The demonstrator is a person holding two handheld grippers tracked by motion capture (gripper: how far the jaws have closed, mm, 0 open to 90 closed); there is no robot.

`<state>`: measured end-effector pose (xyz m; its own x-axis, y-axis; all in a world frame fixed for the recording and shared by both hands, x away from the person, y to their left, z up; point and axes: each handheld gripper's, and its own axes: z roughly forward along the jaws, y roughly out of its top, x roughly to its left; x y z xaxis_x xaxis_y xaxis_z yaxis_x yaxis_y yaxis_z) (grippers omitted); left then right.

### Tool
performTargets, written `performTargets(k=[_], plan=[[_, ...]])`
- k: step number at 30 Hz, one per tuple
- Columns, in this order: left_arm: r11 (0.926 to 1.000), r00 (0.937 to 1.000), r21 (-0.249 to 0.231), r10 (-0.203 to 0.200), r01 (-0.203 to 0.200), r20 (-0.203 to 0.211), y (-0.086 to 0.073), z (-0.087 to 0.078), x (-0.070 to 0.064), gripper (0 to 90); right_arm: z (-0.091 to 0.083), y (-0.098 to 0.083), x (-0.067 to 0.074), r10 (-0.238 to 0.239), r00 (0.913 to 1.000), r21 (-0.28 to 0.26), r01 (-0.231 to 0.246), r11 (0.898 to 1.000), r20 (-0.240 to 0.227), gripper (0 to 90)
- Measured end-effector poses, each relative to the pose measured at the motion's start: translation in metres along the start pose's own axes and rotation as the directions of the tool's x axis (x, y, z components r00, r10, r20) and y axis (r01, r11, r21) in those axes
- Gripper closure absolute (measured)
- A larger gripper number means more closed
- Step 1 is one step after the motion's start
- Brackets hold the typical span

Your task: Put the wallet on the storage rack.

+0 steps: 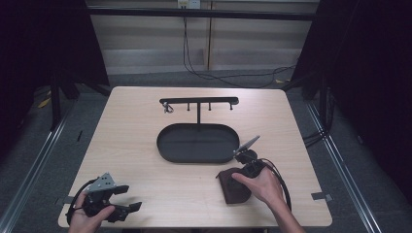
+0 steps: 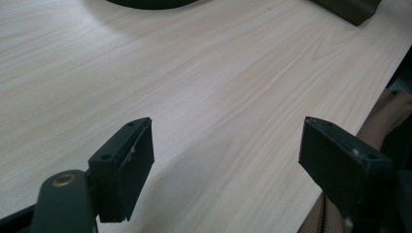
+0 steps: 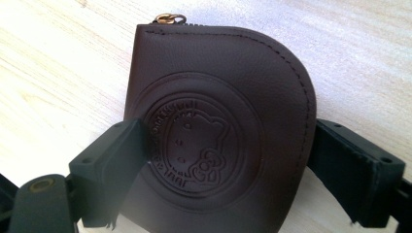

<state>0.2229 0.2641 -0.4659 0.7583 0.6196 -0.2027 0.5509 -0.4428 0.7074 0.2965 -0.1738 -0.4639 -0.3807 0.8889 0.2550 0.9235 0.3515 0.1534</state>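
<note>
A dark brown leather zip pouch (image 1: 233,188) lies flat on the wooden table (image 1: 145,179) at the front right. In the right gripper view the pouch (image 3: 214,87) has an embossed round emblem and a brass zip pull at its far end. My right gripper (image 3: 228,141) is low over it with its jaws wide apart. The left jaw overlaps the pouch's left side and the right jaw sits at its right edge. A hand holds this gripper (image 1: 241,177) just in front of the tray. My left gripper (image 1: 128,197) rests at the front left corner, open over bare wood (image 2: 228,131).
A black oval tray (image 1: 167,145) sits mid-table. Behind it stands a black T-shaped rack (image 1: 199,101) with small hooks, a metal ring (image 1: 168,108) hanging at its left end. Cables run over the floor beyond the table. The table's front edge is close to both hands.
</note>
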Motion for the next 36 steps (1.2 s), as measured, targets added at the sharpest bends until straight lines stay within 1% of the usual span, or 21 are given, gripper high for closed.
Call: performTargets(k=[3, 5, 6, 7, 8, 10, 11, 12, 13, 16, 21, 22, 24, 27, 28, 29, 30, 31, 32, 33, 36], plan=[[1.0, 1.0, -0.001, -0.001, 0.001, 0.001, 0.0, 0.0, 0.0, 20.3, 0.001, 0.0, 0.0, 0.0, 1.0, 0.005, 0.0, 1.0, 0.0, 13.6], [1.0, 1.0, -0.001, -0.001, 0.001, 0.002, 0.0, 0.0, -0.001, 20.3, 0.001, 0.001, -0.001, 0.007, 0.9999, 0.009, -0.007, 1.0, -0.015, 15.2], [1.0, 1.0, 0.0, -0.002, 0.002, 0.005, 0.0, 0.0, -0.001, 20.3, 0.001, 0.001, -0.002, 0.012, 0.9995, 0.01, -0.012, 1.0, -0.031, 17.8], [1.0, 1.0, 0.0, -0.002, 0.002, 0.005, 0.0, 0.0, -0.001, 20.4, 0.001, 0.001, -0.002, 0.012, 0.9995, 0.01, -0.012, 1.0, -0.031, 17.8], [1.0, 1.0, 0.001, -0.001, 0.0, 0.004, 0.0, 0.0, -0.001, 20.5, -0.001, 0.001, -0.002, 0.017, 0.9991, 0.01, -0.017, 1.0, -0.038, 21.1], [1.0, 1.0, 0.0, 0.0, 0.0, 0.005, 0.0, 0.0, 0.0, 20.5, -0.001, 0.001, -0.002, 0.017, 0.9992, 0.007, -0.017, 1.0, -0.036, 21.8], [1.0, 1.0, 0.0, 0.0, 0.0, 0.003, 0.0, 0.0, 0.0, 20.5, -0.002, 0.0, -0.001, 0.019, 0.9995, 0.005, -0.019, 1.0, -0.026, 24.2], [1.0, 1.0, 0.0, -0.001, 0.001, 0.001, 0.0, 0.0, 0.0, 20.5, -0.006, 0.0, -0.002, 0.022, 0.9994, -0.005, -0.022, 1.0, -0.025, 33.3], [1.0, 1.0, -0.003, -0.004, 0.004, 0.001, 0.0, 0.0, 0.0, 20.5, -0.006, 0.0, -0.002, 0.022, 0.9994, -0.005, -0.022, 1.0, -0.025, 33.3], [1.0, 1.0, 0.002, 0.001, -0.001, 0.001, 0.0, 0.0, 0.0, 20.4, -0.017, -0.002, -0.009, 0.035, 0.9988, -0.039, -0.036, 0.999, -0.033, 52.6], [1.0, 1.0, 0.002, 0.002, -0.002, 0.005, 0.0, 0.0, -0.001, 20.5, -0.02, 0.0, -0.007, 0.026, 0.9994, -0.034, -0.027, 0.999, -0.022, 54.5], [1.0, 1.0, 0.001, -0.001, 0.001, 0.005, 0.0, 0.0, -0.001, 20.4, -0.023, 0.002, -0.007, 0.022, 0.9995, -0.033, -0.023, 0.999, -0.023, 61.3], [1.0, 1.0, -0.004, 0.0, 0.0, 0.006, 0.0, -0.001, 0.0, 20.4, -0.025, 0.003, -0.007, 0.021, 0.9994, -0.033, -0.022, 0.999, -0.029, 63.0], [1.0, 1.0, -0.007, -0.004, 0.004, 0.007, 0.0, -0.001, 0.001, 20.4, -0.028, 0.006, -0.003, 0.011, 0.9998, -0.024, -0.011, 1.0, -0.015, 65.2], [0.9999, 1.0, -0.007, -0.007, 0.007, 0.006, 0.0, -0.002, 0.002, 20.4, -0.031, 0.007, -0.002, 0.013, 0.9997, -0.033, -0.014, 0.999, -0.023, 71.4], [0.9999, 1.0, -0.007, -0.007, 0.007, 0.006, 0.0, -0.002, 0.002, 20.4, -0.031, 0.007, -0.002, 0.013, 0.9997, -0.033, -0.014, 0.999, -0.023, 71.4], [1.0, 1.0, -0.008, -0.006, 0.006, 0.006, 0.0, -0.002, 0.002, 20.4, -0.034, 0.007, -0.003, 0.013, 0.9992, -0.053, -0.015, 0.998, -0.037, 73.6], [1.0, 1.0, -0.007, -0.007, 0.007, 0.001, 0.0, -0.002, 0.002, 20.2, -0.038, 0.008, -0.003, 0.014, 0.9995, -0.067, -0.016, 0.998, -0.03, 74.3], [1.0, 1.0, -0.002, -0.007, 0.007, -0.005, 0.0, -0.002, 0.002, 20.2, -0.038, 0.008, -0.003, 0.014, 0.9995, -0.067, -0.016, 0.998, -0.03, 74.3], [0.9999, 0.9999, -0.002, -0.012, 0.012, -0.004, 0.0, -0.002, 0.002, 19.9, -0.039, 0.008, -0.003, 0.014, 0.9997, -0.067, -0.016, 0.998, -0.022, 74.5], [0.9998, 0.9998, -0.009, -0.019, 0.019, 0.002, 0.0, -0.002, 0.003, 19.9, -0.042, 0.008, -0.003, 0.012, 0.9996, -0.07, -0.014, 0.997, -0.026, 76.7]])
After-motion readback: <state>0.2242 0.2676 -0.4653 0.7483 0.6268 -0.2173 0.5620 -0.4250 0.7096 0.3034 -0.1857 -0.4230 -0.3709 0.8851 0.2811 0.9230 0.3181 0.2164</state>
